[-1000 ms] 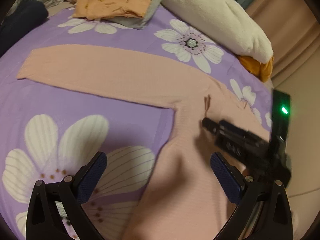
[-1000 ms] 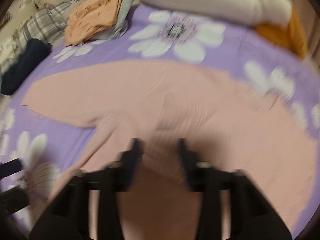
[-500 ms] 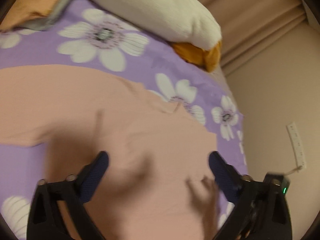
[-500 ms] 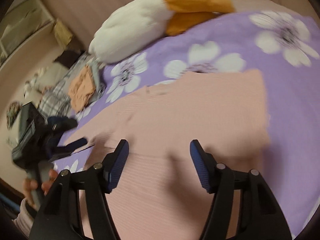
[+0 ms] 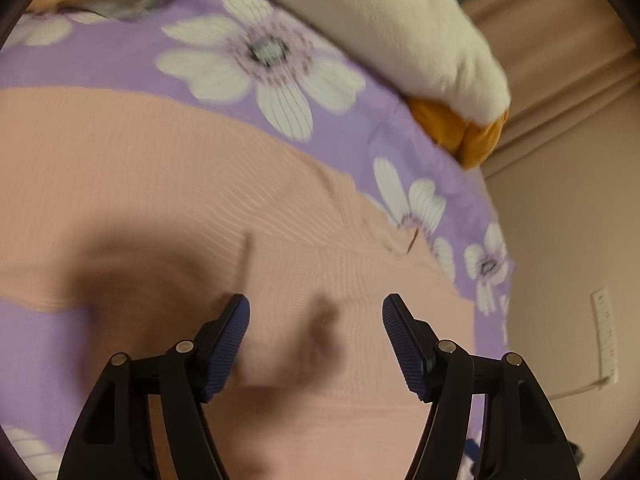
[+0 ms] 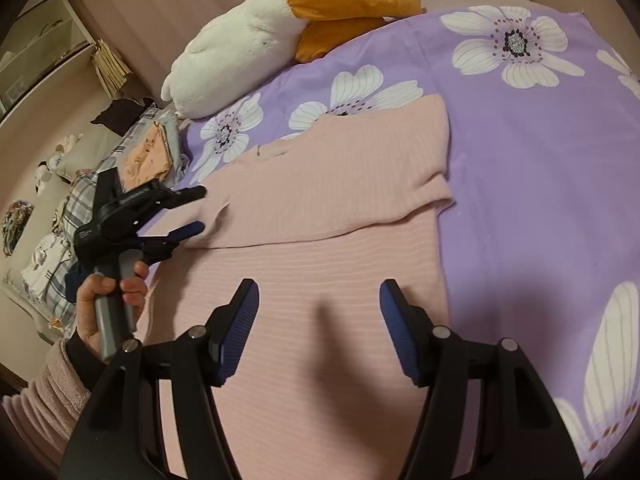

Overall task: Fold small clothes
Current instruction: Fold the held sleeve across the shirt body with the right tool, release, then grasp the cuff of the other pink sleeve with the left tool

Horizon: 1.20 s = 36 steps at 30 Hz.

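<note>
A pink ribbed top (image 6: 320, 184) lies flat on the purple flowered sheet (image 6: 540, 160), with its right part folded over the chest. My right gripper (image 6: 318, 300) hovers open above the body of the top with nothing between its fingers. In the right wrist view a hand (image 6: 108, 292) holds my left gripper (image 6: 203, 209) at the top's left edge, near the shoulder. Its jaws are closing, with the cloth edge at their tips but no visible pinch. In the left wrist view, my left gripper (image 5: 316, 312) hangs over the pink top (image 5: 200, 184) below the neckline.
A white plush goose with orange parts (image 6: 248, 40) lies at the head of the bed. Folded orange and grey clothes (image 6: 148, 156) sit at the far left by plaid fabric. The bed edge and a wall with a power strip (image 5: 604, 332) are on the right.
The left wrist view swung from the long left sleeve toward the neckline, and the left jaws narrowed. The right gripper rolled and swung right over the body, its jaws a little wider.
</note>
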### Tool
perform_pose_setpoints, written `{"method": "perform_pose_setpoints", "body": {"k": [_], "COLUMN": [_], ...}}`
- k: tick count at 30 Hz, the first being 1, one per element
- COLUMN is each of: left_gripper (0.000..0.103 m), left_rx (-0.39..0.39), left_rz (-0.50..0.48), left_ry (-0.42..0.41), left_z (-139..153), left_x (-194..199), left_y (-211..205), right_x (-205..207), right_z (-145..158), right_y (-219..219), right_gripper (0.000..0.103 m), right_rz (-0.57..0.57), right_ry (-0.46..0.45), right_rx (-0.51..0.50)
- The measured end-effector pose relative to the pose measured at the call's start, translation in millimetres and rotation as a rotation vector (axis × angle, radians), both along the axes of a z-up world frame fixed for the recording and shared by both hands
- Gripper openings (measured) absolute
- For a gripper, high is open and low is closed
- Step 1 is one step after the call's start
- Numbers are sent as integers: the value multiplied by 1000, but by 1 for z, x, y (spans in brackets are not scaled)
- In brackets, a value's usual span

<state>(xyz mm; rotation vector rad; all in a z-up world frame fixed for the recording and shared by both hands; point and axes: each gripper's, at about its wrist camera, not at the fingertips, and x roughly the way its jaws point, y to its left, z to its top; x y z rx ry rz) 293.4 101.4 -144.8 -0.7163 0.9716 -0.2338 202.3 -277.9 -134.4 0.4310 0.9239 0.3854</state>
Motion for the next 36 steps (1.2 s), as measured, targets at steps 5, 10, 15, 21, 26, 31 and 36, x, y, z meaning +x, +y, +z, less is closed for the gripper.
{"method": "perform_pose_setpoints", "body": {"k": [5,10,15,21,26,31,36], "left_gripper": [75,78,78,78,78,78,29], "left_rx": [-40,-58,-137,-267,-263,-206,-93], "left_rz": [189,446,627,722,779,813,791], "left_ry": [-39,-18,3,-64,-90,-79,-27], "left_z": [17,9,-15,-30,-30,-28,-20], "left_x": [-44,-98,-142,-149,-136,-122,-112], "left_y": [93,196,264,298,315,325,320], "right_x": [-13,-19,-21,-21,-20,-20,-20], "right_z": [4,8,9,11,13,14,9], "right_y": [6,19,32,48,54,57,59], "right_gripper": [64,64,64,64,64,64,64], "right_rz": [10,23,40,56,64,62,61], "right_ry": [-6,-4,6,11,12,11,25], "right_rx": [1,0,-14,-40,-71,-92,-94]}}
